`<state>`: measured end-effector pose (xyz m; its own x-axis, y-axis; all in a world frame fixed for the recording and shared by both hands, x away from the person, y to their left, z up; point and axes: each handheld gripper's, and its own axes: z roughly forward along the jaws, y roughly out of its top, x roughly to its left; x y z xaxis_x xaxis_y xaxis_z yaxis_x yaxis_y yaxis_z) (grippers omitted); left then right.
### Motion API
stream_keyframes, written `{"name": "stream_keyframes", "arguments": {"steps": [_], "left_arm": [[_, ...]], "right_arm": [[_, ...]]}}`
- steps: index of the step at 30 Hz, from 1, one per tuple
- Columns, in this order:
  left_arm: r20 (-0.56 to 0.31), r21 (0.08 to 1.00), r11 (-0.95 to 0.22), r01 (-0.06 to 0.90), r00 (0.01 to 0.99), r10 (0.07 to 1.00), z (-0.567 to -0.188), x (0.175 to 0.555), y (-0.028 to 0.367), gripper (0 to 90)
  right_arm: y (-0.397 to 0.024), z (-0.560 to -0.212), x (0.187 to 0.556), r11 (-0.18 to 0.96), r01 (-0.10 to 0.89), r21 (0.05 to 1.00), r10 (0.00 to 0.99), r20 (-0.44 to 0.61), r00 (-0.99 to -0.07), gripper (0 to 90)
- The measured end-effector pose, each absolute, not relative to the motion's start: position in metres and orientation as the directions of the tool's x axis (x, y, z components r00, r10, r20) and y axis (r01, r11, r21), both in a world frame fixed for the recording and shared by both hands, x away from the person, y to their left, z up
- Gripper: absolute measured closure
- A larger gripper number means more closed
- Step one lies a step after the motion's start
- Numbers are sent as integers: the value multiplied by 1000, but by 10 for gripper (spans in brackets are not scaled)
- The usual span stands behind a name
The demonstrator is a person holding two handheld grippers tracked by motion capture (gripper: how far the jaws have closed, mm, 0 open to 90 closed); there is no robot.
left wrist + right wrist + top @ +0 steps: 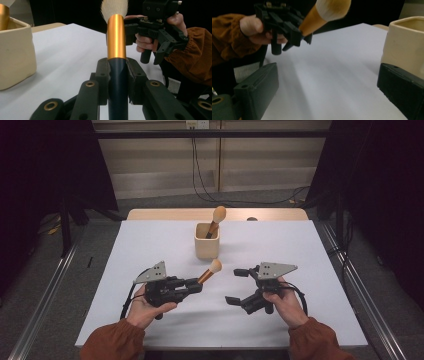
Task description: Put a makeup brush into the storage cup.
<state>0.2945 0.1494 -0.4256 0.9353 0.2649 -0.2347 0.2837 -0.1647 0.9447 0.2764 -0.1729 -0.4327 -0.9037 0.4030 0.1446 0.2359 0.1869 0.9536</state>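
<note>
Both of my grippers are matte black, each with a pistol-style handle. My left gripper (192,286) and my right gripper (239,286) each carry a flat grey three-cornered plate (152,272) on top, studded with small dark dots. A black cable (129,300) loops from the rear of each body. In the left gripper view, brass-coloured bushings (90,84) ring the pivots of the jaw linkage, and small screw holes dot the black links. In the right gripper view, the jaws (259,85) are thick, blocky, dark slabs with rounded edges. I wear rust-orange corduroy sleeves (112,342) with gathered cuffs.
</note>
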Motion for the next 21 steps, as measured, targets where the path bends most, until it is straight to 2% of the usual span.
{"name": "stream_keyframes", "arguments": {"steps": [7, 13, 17, 21], "left_arm": [[-233, 949, -151, 276, 939, 252, -423, 294, 144, 742], [-232, 950, -157, 270, 946, 225, -425, 290, 137, 743], [-234, 949, -160, 271, 948, 217, -426, 289, 135, 743], [-236, 949, -162, 271, 949, 208, -427, 289, 133, 742]], "right_arm": [[-172, -425, 277, 96, 250, 963, 369, 199, -908, 15], [-166, -423, 276, 86, 238, 968, 347, 195, -918, 17], [-162, -424, 277, 77, 250, 965, 340, 210, -917, 40], [-159, -423, 279, 61, 268, 961, 331, 234, -914, 101]]}}
